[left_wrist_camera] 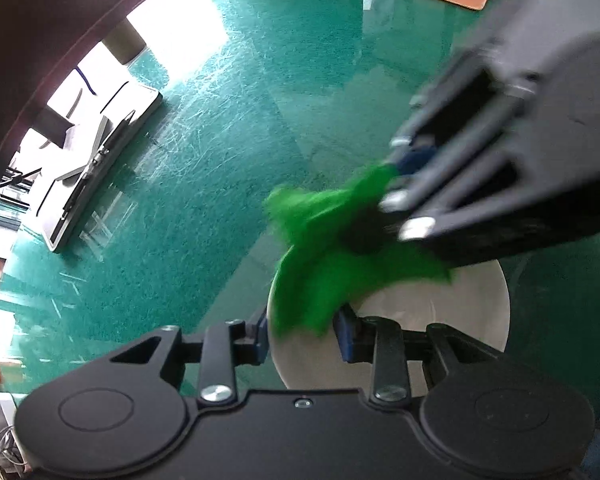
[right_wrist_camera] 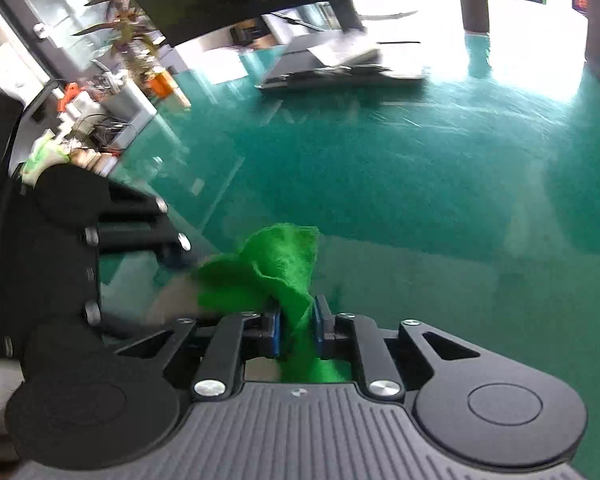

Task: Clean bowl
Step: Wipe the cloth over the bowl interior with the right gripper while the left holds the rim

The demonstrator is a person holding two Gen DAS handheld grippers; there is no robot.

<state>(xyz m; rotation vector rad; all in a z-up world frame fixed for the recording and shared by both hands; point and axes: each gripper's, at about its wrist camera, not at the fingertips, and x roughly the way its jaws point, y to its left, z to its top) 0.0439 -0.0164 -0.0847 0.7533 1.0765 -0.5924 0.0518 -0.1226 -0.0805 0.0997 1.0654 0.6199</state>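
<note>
A glossy, scratched green table point(left_wrist_camera: 228, 128) fills both views, and on it, between the blue pads of the left gripper point(left_wrist_camera: 304, 340), sits the smooth, round, pale bowl point(left_wrist_camera: 440, 320), its rim clamped and its opening facing up. The right gripper point(right_wrist_camera: 296, 330) comes in from the right in the left wrist view, clenched on a fuzzy, crumpled bright green cloth point(right_wrist_camera: 268, 276) draped over the bowl's far rim.
</note>
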